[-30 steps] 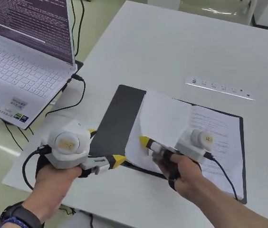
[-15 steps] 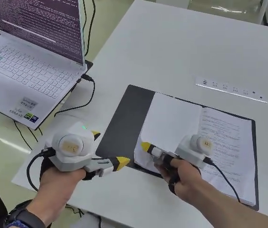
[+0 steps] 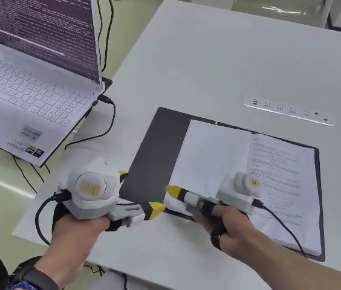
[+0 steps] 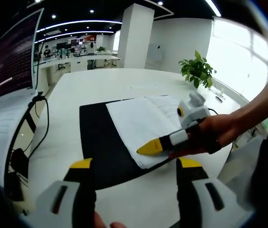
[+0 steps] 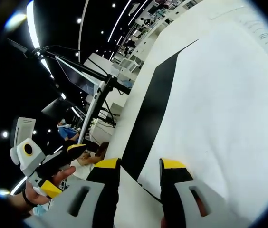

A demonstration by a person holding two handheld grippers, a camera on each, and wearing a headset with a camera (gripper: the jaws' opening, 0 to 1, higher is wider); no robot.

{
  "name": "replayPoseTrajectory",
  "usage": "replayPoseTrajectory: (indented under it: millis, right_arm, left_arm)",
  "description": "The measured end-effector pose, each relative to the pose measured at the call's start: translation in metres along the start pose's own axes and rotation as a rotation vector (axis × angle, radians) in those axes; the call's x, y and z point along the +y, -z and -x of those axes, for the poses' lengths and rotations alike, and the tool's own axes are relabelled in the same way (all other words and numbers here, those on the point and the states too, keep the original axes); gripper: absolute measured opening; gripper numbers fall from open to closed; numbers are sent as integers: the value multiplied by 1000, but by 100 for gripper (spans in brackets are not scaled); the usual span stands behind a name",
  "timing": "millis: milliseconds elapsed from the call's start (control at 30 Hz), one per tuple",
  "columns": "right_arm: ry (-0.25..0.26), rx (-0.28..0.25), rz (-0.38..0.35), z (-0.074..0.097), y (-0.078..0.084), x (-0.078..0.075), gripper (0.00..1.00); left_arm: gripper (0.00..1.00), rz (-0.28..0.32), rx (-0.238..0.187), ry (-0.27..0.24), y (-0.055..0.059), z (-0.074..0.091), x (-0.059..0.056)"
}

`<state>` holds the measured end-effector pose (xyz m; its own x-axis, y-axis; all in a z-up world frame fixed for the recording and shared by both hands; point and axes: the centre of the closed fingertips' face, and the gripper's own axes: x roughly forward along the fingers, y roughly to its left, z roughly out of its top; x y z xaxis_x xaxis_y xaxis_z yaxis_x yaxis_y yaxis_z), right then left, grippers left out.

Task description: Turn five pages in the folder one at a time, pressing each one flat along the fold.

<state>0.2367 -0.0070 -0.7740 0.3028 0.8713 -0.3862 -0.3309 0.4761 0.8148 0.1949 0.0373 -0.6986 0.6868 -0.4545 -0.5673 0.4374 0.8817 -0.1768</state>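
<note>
The folder lies open on the white table, its black left cover (image 3: 155, 154) (image 4: 96, 137) (image 5: 153, 109) bare. A white page (image 3: 210, 160) (image 4: 136, 118) (image 5: 219, 104) lies turned leftward over it, low and nearly flat. My right gripper (image 3: 173, 193) (image 4: 149, 148) (image 5: 138, 166) has the page's front corner between its jaws, which stand close together. My left gripper (image 3: 152, 210) (image 4: 135, 166) (image 5: 65, 167) hovers open just left of that corner, over the table's front edge, with nothing in it. The printed right-hand page (image 3: 282, 175) lies flat.
An open laptop (image 3: 31, 90) sits at the far left, and its black cable (image 3: 95, 130) trails toward the folder. A flush power strip (image 3: 288, 110) is set in the table behind the folder. A potted plant (image 4: 198, 71) stands far off.
The raised, curved page has come down and to the left, now nearly flat over the black cover. My right gripper moved left with its corner, closer to my left gripper.
</note>
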Motion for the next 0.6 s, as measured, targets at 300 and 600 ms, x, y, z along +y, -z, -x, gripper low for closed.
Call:
replayPoseTrajectory:
  millis: [300, 600]
  right_arm:
    - [-39, -1, 45, 18, 0, 12, 45]
    - [-53, -56, 73, 43, -5, 20, 50]
  left_arm:
    - [66, 11, 28, 38, 10, -4, -10]
    - [61, 10, 24, 58, 3, -15, -19]
